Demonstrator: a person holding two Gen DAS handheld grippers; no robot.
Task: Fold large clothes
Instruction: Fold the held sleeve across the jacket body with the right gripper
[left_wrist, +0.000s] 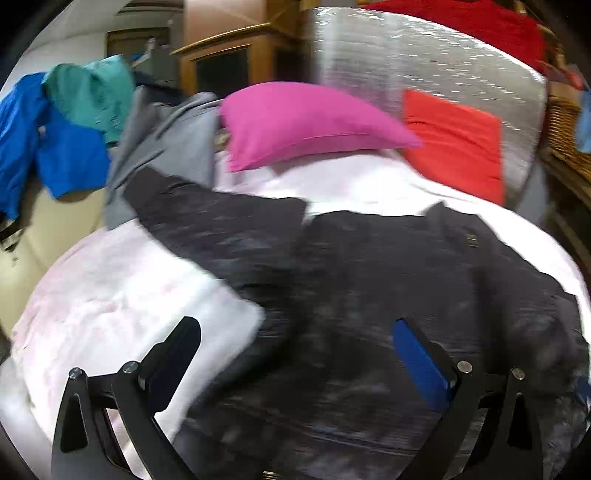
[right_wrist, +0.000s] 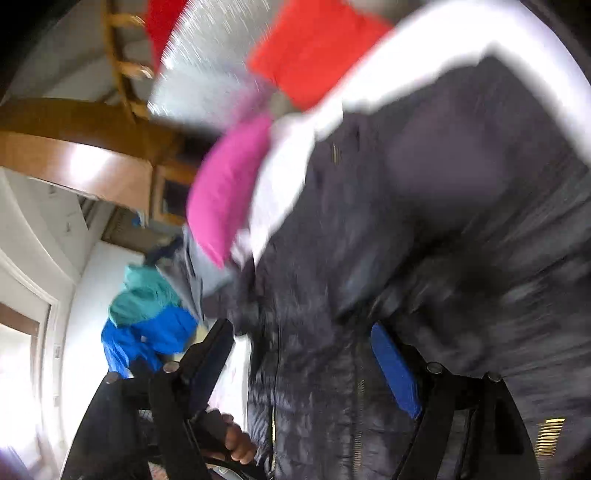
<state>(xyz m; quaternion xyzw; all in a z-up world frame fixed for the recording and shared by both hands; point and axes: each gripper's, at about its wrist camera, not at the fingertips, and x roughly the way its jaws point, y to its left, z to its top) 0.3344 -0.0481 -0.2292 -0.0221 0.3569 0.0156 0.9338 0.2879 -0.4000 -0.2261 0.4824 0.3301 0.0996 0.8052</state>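
White bedding (left_wrist: 110, 295) was spread below a dark jacket (left_wrist: 369, 295); with both the left gripper (left_wrist: 295, 343) and the right gripper (right_wrist: 303, 350) held agape just above it, slippery fabric could be missed.

Motion blur is smearing both views, heaviest across the dark jacket (right_wrist: 424, 240). Daylight is entering through the window (right_wrist: 18, 354) and overexposing it. Fisheye distortion is bending the edges, and black vignetting is framing the corners.

From the left wrist, the bed (left_wrist: 110, 295) is viewed close from above, facing the headboard. The right wrist view is rolled sideways, nearer the dark jacket (right_wrist: 369, 258). The pink pillow (left_wrist: 295, 122) is shared by both views.
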